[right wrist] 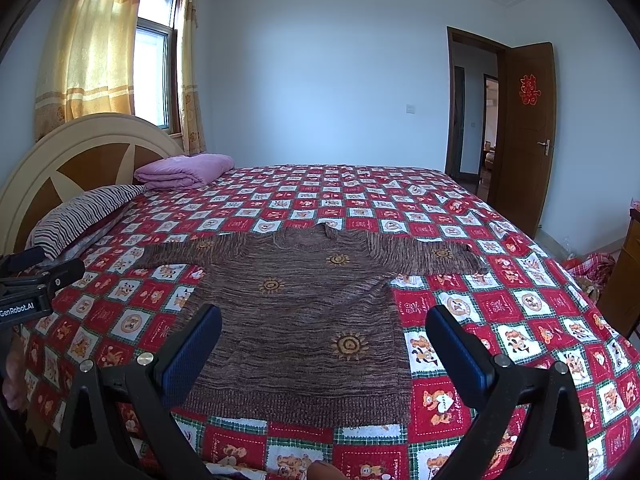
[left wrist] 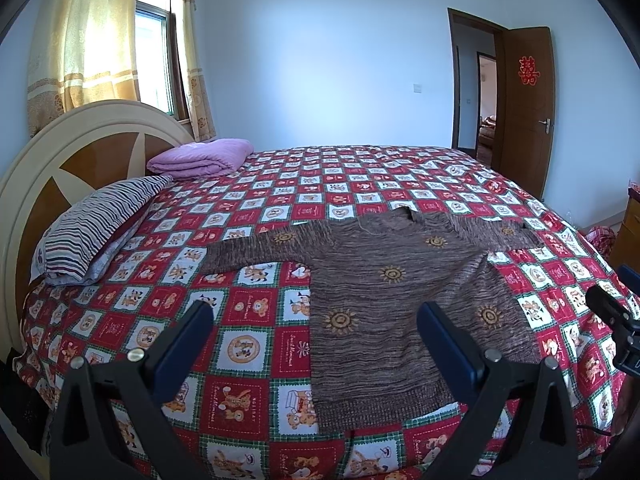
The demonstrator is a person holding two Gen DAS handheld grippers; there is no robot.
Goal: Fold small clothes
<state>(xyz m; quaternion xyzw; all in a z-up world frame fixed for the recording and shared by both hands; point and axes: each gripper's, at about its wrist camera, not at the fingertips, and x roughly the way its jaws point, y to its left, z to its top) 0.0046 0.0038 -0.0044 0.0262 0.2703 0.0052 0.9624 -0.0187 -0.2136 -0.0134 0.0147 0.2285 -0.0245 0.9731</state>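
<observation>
A brown knitted sweater with little yellow suns (left wrist: 384, 300) lies flat on the bed cover of red and white bear squares (left wrist: 248, 332). Its bottom edge is at the low part of both frames, close to the tongs. Its neck points to the far side of the bed. The two sleeves are spread out straight, one to the left of the frame and one to the right, so the long line of the sweater runs from side to side.

The left gripper (left wrist: 316, 344) has its fingers wide apart and holds nothing. In its view the sweater's left bottom corner sits between the two blue pads (left wrist: 182, 354). The right gripper (right wrist: 322, 350) is also spread wide and holds nothing. In its view the sweater's right edge runs between the pads. So each gripper is nearest to its own side of the sweater.

Both tongs point forward and a bit down at the bed. They seem to hang just above the cloth, but the bent view makes that hard to be sure of.

No fold looks made yet.
</observation>
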